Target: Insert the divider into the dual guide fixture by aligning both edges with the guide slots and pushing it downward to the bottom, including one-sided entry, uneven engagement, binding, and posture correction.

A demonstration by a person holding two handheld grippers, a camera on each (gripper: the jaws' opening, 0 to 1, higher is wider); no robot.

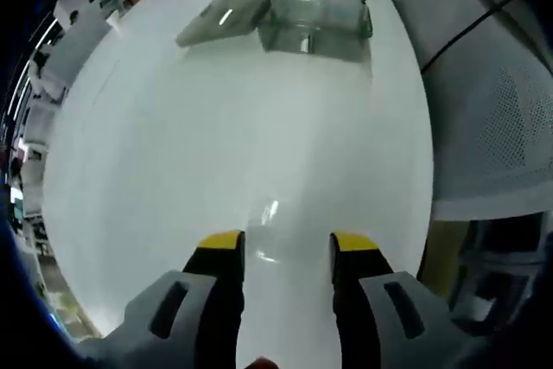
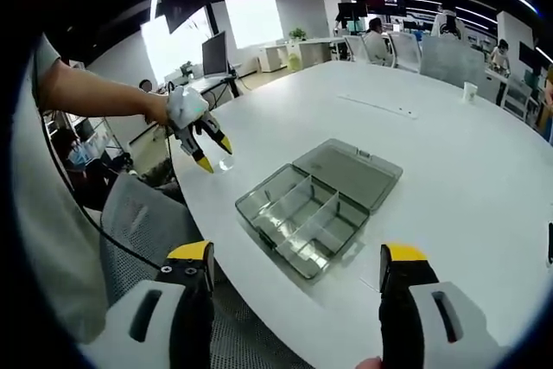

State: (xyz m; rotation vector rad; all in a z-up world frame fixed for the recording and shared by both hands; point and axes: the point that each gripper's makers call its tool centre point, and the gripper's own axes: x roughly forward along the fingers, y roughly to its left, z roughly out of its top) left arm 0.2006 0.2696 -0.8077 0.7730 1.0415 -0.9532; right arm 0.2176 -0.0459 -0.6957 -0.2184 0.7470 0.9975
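A clear plastic compartment box [image 2: 302, 218] with inner guide walls sits open on the white table [image 2: 449, 179], its lid [image 2: 350, 170] folded flat behind it. From the left gripper view the same box [image 1: 315, 15] and lid [image 1: 225, 16] lie at the table's far end. A small clear glinting piece [image 1: 270, 211], perhaps the divider, lies just ahead of my left gripper [image 1: 287, 244], which is open and holds nothing. That left gripper [image 2: 216, 155], held by a hand, hovers over the table edge left of the box. My right gripper [image 2: 298, 255] is open wide just short of the box.
A white mesh chair [image 1: 492, 110] stands beside the table edge, and a grey one [image 2: 138, 222] sits under the left arm. A thin long strip [image 2: 376, 105] and a white cup [image 2: 469, 91] lie on the far side. People sit at desks beyond.
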